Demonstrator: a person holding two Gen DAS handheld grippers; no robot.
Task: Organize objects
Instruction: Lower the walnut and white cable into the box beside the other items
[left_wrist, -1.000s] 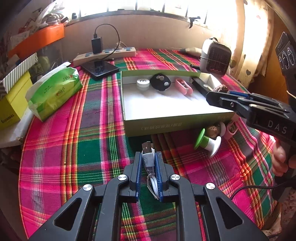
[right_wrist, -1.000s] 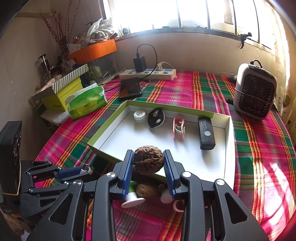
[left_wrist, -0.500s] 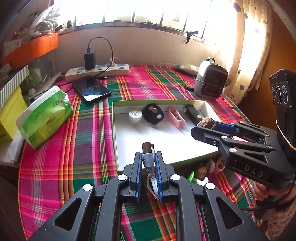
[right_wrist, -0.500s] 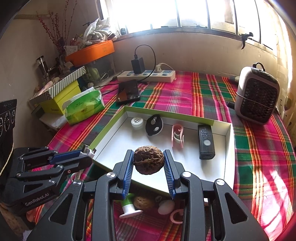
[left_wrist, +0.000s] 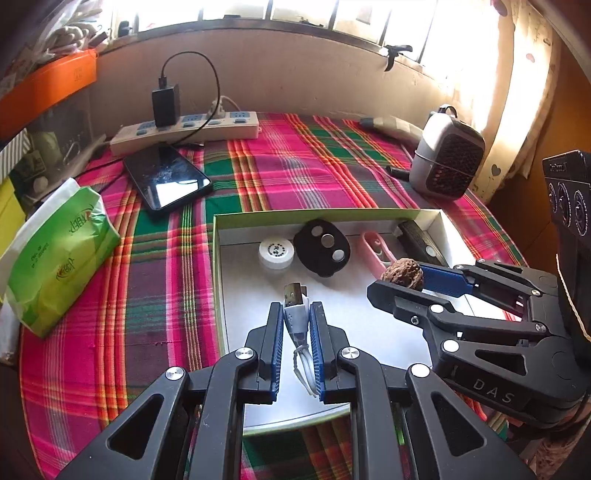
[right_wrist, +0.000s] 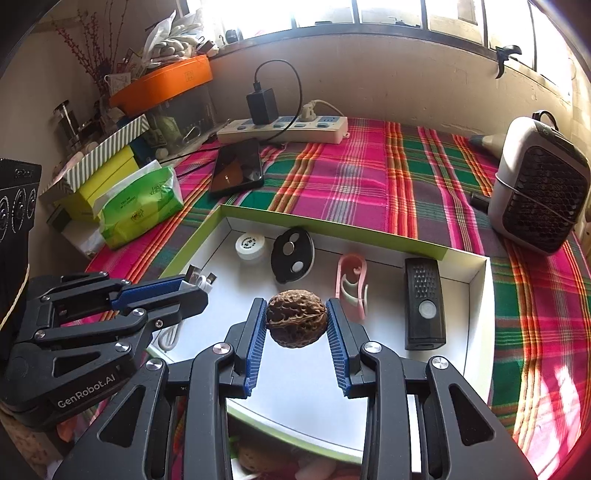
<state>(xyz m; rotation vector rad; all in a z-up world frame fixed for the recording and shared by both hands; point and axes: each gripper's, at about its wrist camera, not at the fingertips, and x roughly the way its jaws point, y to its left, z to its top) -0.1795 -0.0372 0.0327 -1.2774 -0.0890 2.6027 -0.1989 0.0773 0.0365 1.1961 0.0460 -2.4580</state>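
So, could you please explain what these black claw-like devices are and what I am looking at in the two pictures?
Each claw is a two-finger gripper that a person holds by hand, with a wide-angle camera on it looking along its fingers. One picture comes from the left gripper, the other from the right gripper; each also shows the other from the side. The left one is shut on a white USB cable, the right on a walnut. Both hang over a shallow white box on a plaid tablecloth. In the box lie a white round cap, a black oval piece, a pink clip and a black remote.
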